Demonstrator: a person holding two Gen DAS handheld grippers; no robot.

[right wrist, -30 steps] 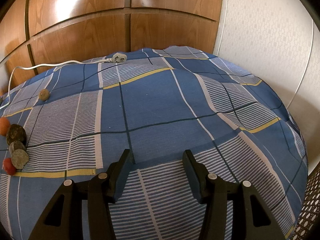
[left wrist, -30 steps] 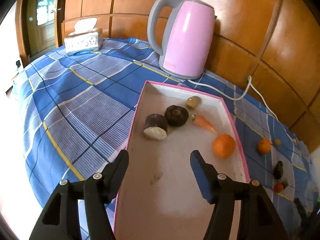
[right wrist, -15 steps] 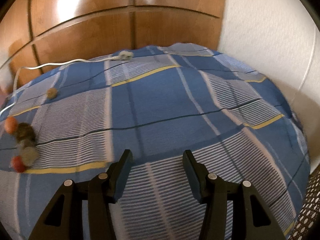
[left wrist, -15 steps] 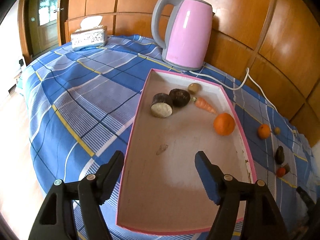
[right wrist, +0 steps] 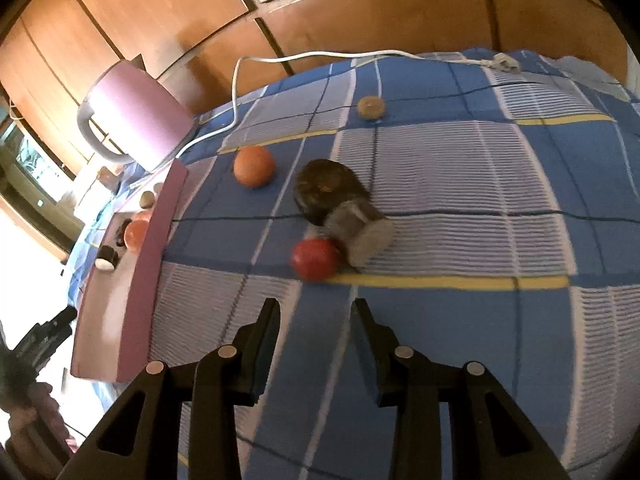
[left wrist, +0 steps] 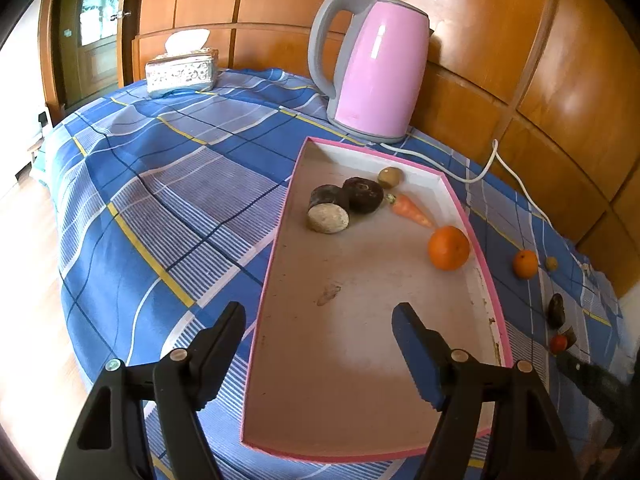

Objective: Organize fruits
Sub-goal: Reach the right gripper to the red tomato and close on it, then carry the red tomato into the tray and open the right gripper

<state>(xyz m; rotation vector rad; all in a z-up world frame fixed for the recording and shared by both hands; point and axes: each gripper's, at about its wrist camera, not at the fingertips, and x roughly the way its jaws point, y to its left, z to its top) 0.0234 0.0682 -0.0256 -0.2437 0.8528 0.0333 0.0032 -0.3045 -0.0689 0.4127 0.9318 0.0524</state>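
Now left gripper (left wrist: 318, 330) open over tray (left wrist: 276, 248), widening; right gripper (right wrist: 314, 322) narrowing, empty, near tomato (right wrist: 315, 259).

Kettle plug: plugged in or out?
Out. The white plug lies loose on the blue checked cloth, at the end of the cord running from the pink kettle.

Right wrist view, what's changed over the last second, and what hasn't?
The right gripper swung left toward the loose fruit: the red fruit now lies just ahead. Its fingers have just been closing, with nothing between them. The left gripper, opening wider, stays over the pink tray. The fruit hasn't moved.
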